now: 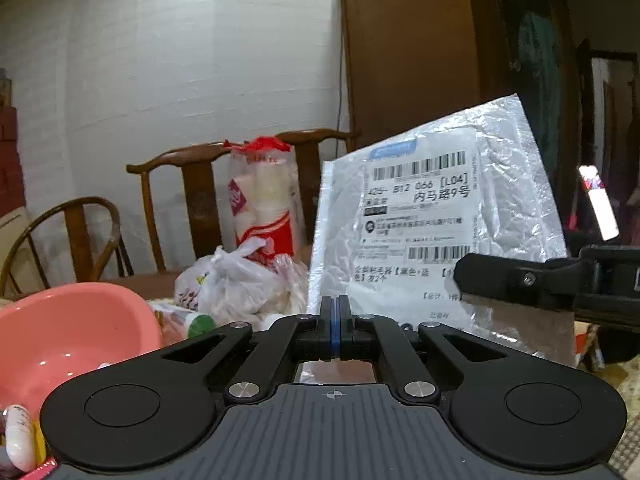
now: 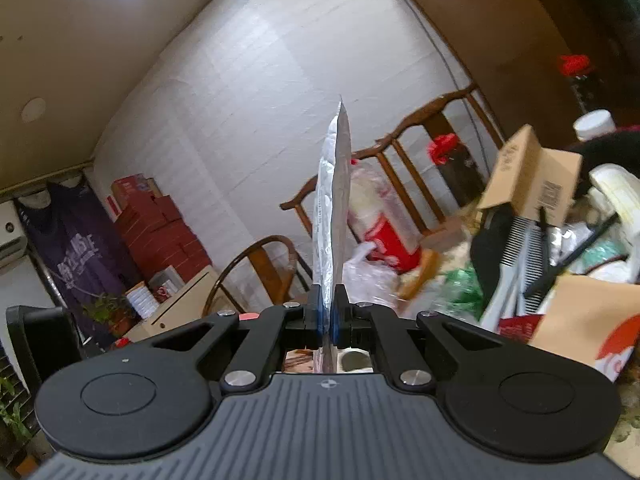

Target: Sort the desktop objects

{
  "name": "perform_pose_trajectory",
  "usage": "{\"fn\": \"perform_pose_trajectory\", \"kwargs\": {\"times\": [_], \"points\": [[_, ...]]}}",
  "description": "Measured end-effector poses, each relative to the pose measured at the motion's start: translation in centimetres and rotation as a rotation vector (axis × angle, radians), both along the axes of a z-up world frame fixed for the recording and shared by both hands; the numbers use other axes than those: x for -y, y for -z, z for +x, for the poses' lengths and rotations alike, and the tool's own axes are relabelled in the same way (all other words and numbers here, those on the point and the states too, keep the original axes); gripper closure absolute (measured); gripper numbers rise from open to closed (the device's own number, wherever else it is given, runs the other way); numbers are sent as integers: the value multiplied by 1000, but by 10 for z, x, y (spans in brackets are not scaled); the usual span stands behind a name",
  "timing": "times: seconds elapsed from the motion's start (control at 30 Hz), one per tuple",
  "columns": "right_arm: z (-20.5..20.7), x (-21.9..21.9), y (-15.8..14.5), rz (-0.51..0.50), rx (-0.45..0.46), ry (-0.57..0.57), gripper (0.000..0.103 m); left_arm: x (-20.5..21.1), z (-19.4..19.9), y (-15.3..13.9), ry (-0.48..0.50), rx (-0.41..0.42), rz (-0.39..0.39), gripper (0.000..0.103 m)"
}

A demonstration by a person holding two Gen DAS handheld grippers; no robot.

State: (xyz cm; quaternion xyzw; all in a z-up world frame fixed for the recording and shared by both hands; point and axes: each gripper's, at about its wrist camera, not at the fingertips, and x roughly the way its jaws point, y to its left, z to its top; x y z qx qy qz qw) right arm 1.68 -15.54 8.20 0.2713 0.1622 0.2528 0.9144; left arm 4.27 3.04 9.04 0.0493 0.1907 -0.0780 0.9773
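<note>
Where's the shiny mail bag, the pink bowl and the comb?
Shiny mail bag (image 1: 424, 216): left wrist view, on its white label.
Pink bowl (image 1: 68, 332): left wrist view, inside wall.
Comb (image 2: 528, 236): right wrist view, on its teeth.

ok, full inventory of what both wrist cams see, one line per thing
mailer bag: 1, silver with white label, held up between both tools
basin: 1, pink, near left
cup sleeve: 1, red and white, mid table
plastic bags: a few, clear, before the cups
chairs: 3, brown wood, behind table
cardboard boxes: 2, tan, right
combs: several, black, right box
left tool: shut on mailer's lower edge
right tool: shut on mailer
</note>
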Motion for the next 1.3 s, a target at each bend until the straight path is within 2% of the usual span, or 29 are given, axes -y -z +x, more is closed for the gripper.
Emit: {"fn": "perform_pose_trajectory", "kwargs": {"times": [0.07,0.1,0.13,0.2,0.37,0.43,0.53,0.57,0.6,0.63,0.67,0.77,0.9,1.13,1.23,1.3], "points": [[-3,-3,-4,-9,8,0,98,-7,-2,-1,7,-18,-24,63],[-3,-2,-4,-8,6,3,98,-10,-3,2,7,-29,-37,26],[-3,0,-3,-8,2,8,98,-15,-5,6,-2,-29,-57,1],[1,8,7,-6,-30,30,98,-23,-10,17,-30,-7,-87,0],[16,37,48,92,-157,55,98,-37,6,35,-64,-133,-121,0],[20,48,60,98,-186,76,98,-40,15,40,-76,-168,-135,0],[24,60,74,57,-238,142,89,-35,23,50,-67,-197,-128,0],[25,64,78,55,-252,161,71,-31,24,52,-61,-198,-114,0],[25,68,81,63,-270,166,41,-27,24,54,-52,-199,-100,0],[26,74,85,83,-294,164,30,-21,23,56,-38,-196,-86,0],[24,79,88,105,-305,165,26,-15,25,57,-21,-193,-69,0],[22,88,94,152,-316,136,27,1,34,58,-8,-190,-26,0],[25,93,97,185,-329,101,27,4,50,56,-1,-201,-48,0],[32,94,100,175,-325,70,27,-15,73,48,-31,-198,-94,0],[35,97,102,179,-323,63,32,-27,76,44,-52,-195,-139,0],[37,100,104,180,-320,60,39,-31,75,41,-52,-187,-142,0]]}}
